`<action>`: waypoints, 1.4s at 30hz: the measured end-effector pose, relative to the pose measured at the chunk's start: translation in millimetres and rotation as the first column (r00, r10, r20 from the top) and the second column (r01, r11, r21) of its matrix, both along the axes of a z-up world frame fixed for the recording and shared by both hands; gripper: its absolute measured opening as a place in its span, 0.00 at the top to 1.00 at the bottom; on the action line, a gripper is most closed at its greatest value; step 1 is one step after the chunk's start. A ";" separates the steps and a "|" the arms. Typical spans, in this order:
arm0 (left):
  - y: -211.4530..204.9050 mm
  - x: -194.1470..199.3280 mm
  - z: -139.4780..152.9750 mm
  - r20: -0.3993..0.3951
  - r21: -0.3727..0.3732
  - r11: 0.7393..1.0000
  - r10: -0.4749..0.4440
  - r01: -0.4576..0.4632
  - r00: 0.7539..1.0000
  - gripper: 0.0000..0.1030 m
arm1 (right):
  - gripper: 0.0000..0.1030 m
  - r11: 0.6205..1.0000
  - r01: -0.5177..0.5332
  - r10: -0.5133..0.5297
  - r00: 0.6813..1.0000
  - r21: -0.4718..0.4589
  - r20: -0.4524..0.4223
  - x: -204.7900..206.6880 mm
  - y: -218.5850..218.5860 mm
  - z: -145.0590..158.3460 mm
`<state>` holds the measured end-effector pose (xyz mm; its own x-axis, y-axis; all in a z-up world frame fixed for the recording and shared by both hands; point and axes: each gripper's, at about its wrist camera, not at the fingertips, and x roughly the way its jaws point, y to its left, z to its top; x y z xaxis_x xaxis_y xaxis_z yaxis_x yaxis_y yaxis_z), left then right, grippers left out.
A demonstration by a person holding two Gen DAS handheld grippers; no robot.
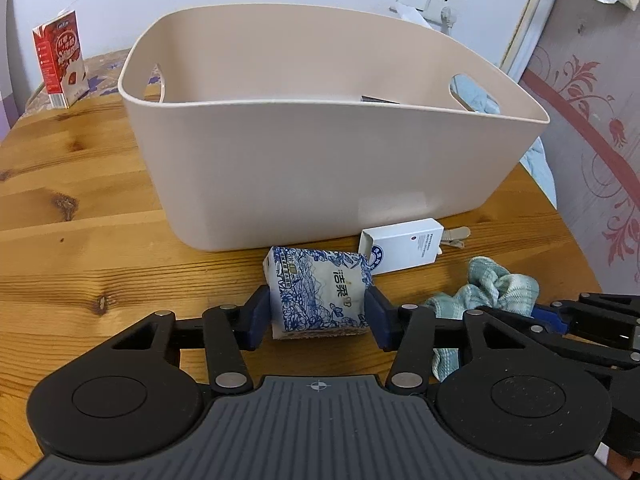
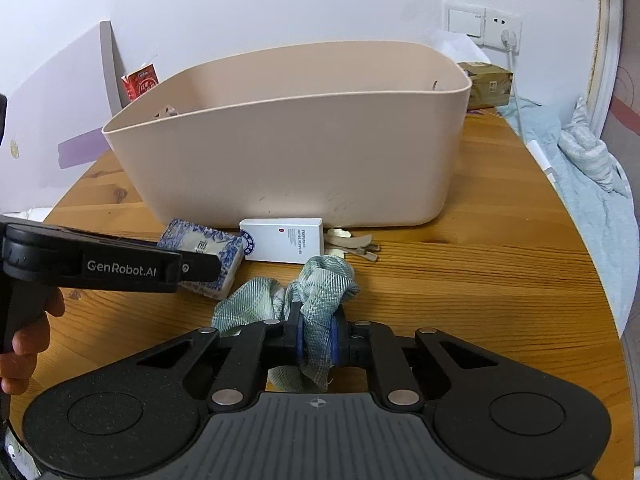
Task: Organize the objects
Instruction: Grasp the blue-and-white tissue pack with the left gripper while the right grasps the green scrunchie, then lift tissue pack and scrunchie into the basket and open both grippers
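My left gripper [image 1: 318, 318] is shut on a blue-and-white tissue pack [image 1: 320, 288], just in front of the beige plastic basket [image 1: 320, 184]. The pack also shows in the right wrist view [image 2: 208, 248], partly behind the left gripper's body. My right gripper [image 2: 316, 338] is shut on a crumpled green-checked cloth [image 2: 320, 292]; the cloth also shows in the left wrist view [image 1: 492, 288]. A white box [image 1: 404, 250] lies flat against the basket's front wall, with wooden clothespins [image 2: 352, 242] beside it.
The round wooden table [image 1: 80, 216] holds a red milk carton [image 1: 60, 60] at the far left. A tissue box [image 2: 488, 84] stands behind the basket's right end. Light blue bedding [image 2: 592, 184] lies past the table's right edge. A wall socket [image 2: 484, 26] is behind.
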<state>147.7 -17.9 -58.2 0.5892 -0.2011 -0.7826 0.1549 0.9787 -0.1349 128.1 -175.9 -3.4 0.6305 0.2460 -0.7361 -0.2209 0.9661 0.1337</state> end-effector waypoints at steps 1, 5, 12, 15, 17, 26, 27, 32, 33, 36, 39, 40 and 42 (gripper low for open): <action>-2.1 0.0 -0.1 0.006 0.010 1.000 -0.004 0.004 1.000 0.49 | 0.88 1.000 -0.001 0.001 1.000 0.000 -0.002 -0.2 -0.4 0.2; -9.2 4.5 -4.2 -0.001 0.034 0.999 -0.015 0.015 1.000 0.36 | 0.88 1.000 0.003 -0.003 1.000 0.000 -0.009 -2.6 -1.6 -1.6; -18.3 5.2 -14.3 0.022 0.085 0.996 -0.037 0.035 0.999 0.37 | 0.88 1.000 0.020 -0.020 1.000 0.002 -0.016 -2.3 -2.9 -2.6; -12.9 2.9 -11.7 0.011 0.086 0.996 -0.023 0.022 1.000 0.39 | 0.88 1.000 0.030 -0.030 1.000 0.005 -0.010 -2.0 -5.0 -1.3; -9.8 -2.5 -7.6 0.027 0.099 0.995 -0.024 0.021 0.999 0.40 | 0.88 0.999 0.036 -0.036 0.999 0.008 -0.001 -2.6 -7.2 0.9; 8.1 -39.4 43.1 0.162 0.108 0.994 -0.039 0.021 0.986 0.40 | 0.88 0.998 0.061 -0.065 0.992 0.034 0.104 -11.3 -24.0 35.2; 8.4 -41.9 50.1 0.181 0.106 0.994 -0.036 0.016 0.983 0.40 | 0.88 0.997 0.066 -0.070 0.990 0.040 0.124 -11.8 -26.6 41.5; 13.2 -44.6 89.2 0.270 0.079 0.997 -0.007 -0.015 0.963 0.40 | 0.88 0.994 0.084 -0.098 0.972 0.075 0.211 -6.5 -38.1 71.3; 13.0 -41.5 95.1 0.286 0.076 0.997 0.000 -0.023 0.958 0.40 | 0.88 0.993 0.087 -0.102 0.968 0.077 0.228 -3.6 -39.4 76.8; 17.2 -23.8 106.2 0.312 0.084 0.995 0.028 -0.056 0.950 0.40 | 0.88 0.992 0.092 -0.110 0.959 0.081 0.263 9.3 -41.0 89.6; 22.3 0.4 109.8 0.310 0.079 0.994 0.046 -0.074 0.950 0.40 | 0.88 0.992 0.098 -0.118 0.950 0.084 0.289 25.4 -40.6 99.3; 22.5 8.0 110.6 0.311 0.079 0.994 0.045 -0.073 0.949 0.40 | 0.88 0.991 0.099 -0.121 0.948 0.087 0.294 31.9 -40.5 101.6; 22.0 24.2 109.7 0.316 0.076 0.995 0.031 -0.058 0.948 0.40 | 0.88 0.990 0.104 -0.127 0.946 0.092 0.300 44.2 -39.4 104.7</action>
<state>171.9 4.1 51.4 0.8148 -0.1109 -0.5690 0.1323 0.9912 -0.0038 172.3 -215.3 101.3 0.8488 0.2051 -0.4874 -0.1501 0.9773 0.1498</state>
